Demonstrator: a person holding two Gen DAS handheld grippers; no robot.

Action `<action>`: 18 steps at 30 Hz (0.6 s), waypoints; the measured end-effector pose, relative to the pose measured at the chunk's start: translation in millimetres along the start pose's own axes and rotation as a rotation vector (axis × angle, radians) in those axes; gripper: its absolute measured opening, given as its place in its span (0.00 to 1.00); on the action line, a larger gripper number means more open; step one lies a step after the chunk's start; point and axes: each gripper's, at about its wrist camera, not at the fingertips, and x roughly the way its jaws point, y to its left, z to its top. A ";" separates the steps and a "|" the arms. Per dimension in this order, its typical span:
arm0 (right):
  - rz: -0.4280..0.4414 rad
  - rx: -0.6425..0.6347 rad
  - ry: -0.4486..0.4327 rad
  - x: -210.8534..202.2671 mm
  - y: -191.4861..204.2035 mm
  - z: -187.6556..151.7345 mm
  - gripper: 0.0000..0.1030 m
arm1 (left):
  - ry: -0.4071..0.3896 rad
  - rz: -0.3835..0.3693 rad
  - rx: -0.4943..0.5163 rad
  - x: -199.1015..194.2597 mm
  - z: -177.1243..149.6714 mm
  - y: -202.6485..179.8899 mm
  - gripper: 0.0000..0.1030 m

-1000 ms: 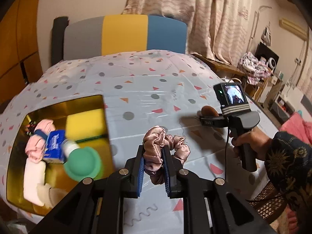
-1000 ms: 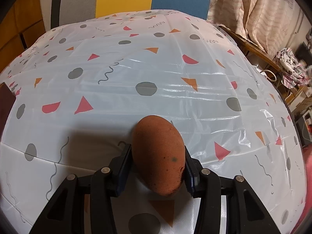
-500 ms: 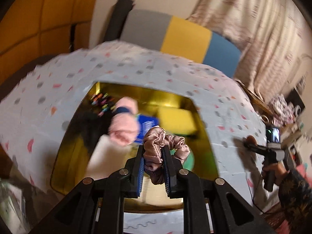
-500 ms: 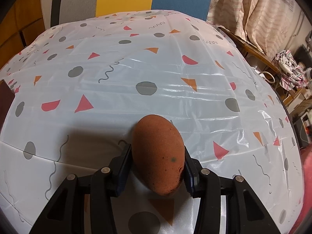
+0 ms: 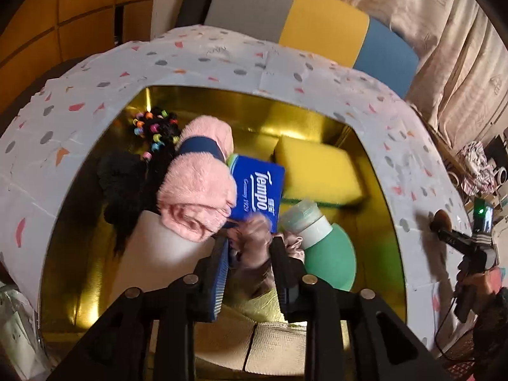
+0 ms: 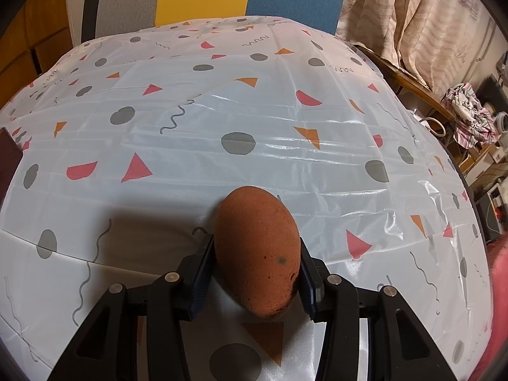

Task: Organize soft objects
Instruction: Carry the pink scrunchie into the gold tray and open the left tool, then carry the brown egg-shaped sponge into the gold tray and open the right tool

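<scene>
Over the gold box (image 5: pixel 365 146), the left gripper (image 5: pixel 250 263) had just been opening, the pink scrunchie (image 5: pixel 254 244) loose between its jaws. It risked snagging on a pad. The right gripper (image 6: pixel 254 273) squeezed a brown sponge (image 6: pixel 257 254), which could slip.

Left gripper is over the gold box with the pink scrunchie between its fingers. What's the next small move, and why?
Probably finish opening the left gripper and lift it clear. Its jaws have just been opening, the pink scrunchie between them already hangs over the gold box, just above the tissue pack and green bottle. The right gripper, clamped on the brown sponge, can follow.
</scene>
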 end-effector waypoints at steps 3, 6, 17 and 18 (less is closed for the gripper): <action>-0.018 -0.018 0.011 -2.1 3.5 -0.5 0.45 | -0.032 0.046 0.029 -4.0 -3.5 -1.8 0.31; -0.030 -0.023 0.029 -4.1 5.6 -0.1 0.43 | -0.065 0.079 0.062 -13.5 -6.7 -2.9 0.33; -0.007 0.058 0.042 -24.7 12.8 -1.4 0.36 | -0.168 0.123 0.071 -54.5 -13.4 1.7 0.41; 0.020 0.062 0.036 -29.7 16.7 -1.0 0.36 | -0.179 0.127 0.068 -58.7 -13.9 2.8 0.41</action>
